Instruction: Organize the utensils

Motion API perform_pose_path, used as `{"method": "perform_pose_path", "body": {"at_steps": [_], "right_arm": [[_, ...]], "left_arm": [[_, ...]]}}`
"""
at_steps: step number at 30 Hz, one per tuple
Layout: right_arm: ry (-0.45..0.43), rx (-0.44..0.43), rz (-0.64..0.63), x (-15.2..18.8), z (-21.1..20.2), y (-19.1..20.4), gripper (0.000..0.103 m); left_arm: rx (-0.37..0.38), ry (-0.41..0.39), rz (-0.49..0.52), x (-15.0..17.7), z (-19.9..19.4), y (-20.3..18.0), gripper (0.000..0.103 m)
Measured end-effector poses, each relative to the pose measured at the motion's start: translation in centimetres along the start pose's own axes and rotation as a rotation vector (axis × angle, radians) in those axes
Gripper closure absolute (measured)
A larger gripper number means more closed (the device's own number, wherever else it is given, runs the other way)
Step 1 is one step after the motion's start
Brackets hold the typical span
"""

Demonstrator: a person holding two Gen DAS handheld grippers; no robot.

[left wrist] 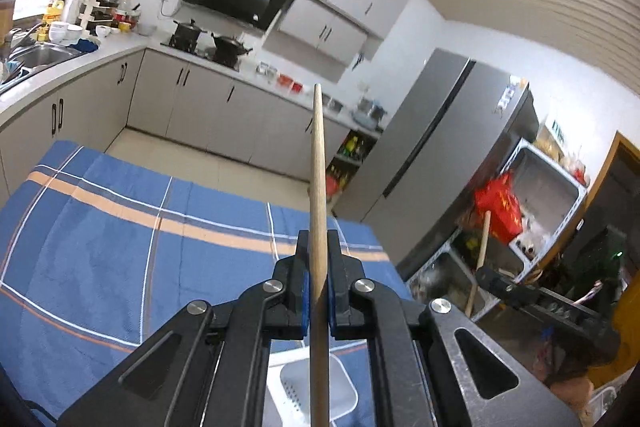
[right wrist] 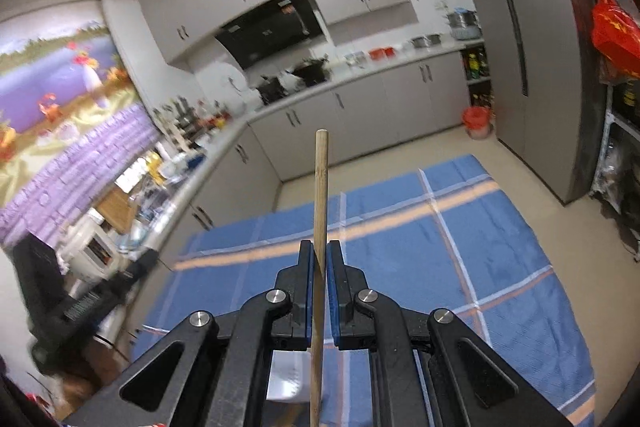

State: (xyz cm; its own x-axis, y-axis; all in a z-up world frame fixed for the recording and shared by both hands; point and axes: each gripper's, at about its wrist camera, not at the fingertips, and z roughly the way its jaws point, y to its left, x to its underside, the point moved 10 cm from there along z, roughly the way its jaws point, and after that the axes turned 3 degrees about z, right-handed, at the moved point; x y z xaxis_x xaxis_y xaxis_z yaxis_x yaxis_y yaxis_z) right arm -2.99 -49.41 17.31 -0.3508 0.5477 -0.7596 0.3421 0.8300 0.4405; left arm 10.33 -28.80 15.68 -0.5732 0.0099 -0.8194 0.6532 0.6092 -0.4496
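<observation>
Two pale wooden chopsticks (left wrist: 319,187) (right wrist: 321,195), each clamped upright, slender, tapering.

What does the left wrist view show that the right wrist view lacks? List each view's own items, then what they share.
Left wrist only: the sink, a white slotted basket under the left gripper, and the metal shelving beside the fridge.

Right wrist only: the purple flower mural and an orange bucket on the floor.

Both: each gripper, including the right gripper, is shut on a wooden stick pointing upward, above the blue plaid cloth. Both also show the fridge and a red bag.
</observation>
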Motion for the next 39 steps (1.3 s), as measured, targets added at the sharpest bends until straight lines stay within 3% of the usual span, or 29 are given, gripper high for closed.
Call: {"method": "perform_pose_path", "body": {"at_steps": [6, 11, 16, 21, 27, 30, 39], "right_arm": [[-0.052, -0.093, 0.010, -1.4, -0.5, 3.9, 0.097], [-0.102, -0.119, 0.018, -1.7, 1.4, 5.5, 0.097], [-0.104, -0.104, 0.028, -0.9, 4.6, 4.9, 0.097], [-0.078, -0.064, -0.019, 1.0, 7.3, 4.8, 0.097], [-0.030, -0.058, -0.029, 3.1, 8.8, 4.0, 0.097], [-0.010, -0.060, -0.029, 4.0, 9.0, 3.7, 0.097], [0.023, -0.058, -0.058, 6.0, 8.8, 3.9, 0.097]], "left_arm": [[-0.008, -0.103, -0.003, -0.5, 0.0, 0.3, 0.097], [-0.010, -0.138, -0.016, -0.1, 1.0, 1.1, 0.097], [-0.034, -0.192, -0.051, 0.0, 1.6, 2.6, 0.097], [-0.080, -0.228, 0.002, 0.2, 2.1, 2.9, 0.097], [-0.118, -0.172, 0.051, 1.5, 2.9, 2.9, 0.097], [-0.099, -0.130, 0.050, 2.1, 2.9, 2.8, 0.097], [-0.071, -0.110, 0.052, 2.0, 0.1, 1.7, 0.097]]}}
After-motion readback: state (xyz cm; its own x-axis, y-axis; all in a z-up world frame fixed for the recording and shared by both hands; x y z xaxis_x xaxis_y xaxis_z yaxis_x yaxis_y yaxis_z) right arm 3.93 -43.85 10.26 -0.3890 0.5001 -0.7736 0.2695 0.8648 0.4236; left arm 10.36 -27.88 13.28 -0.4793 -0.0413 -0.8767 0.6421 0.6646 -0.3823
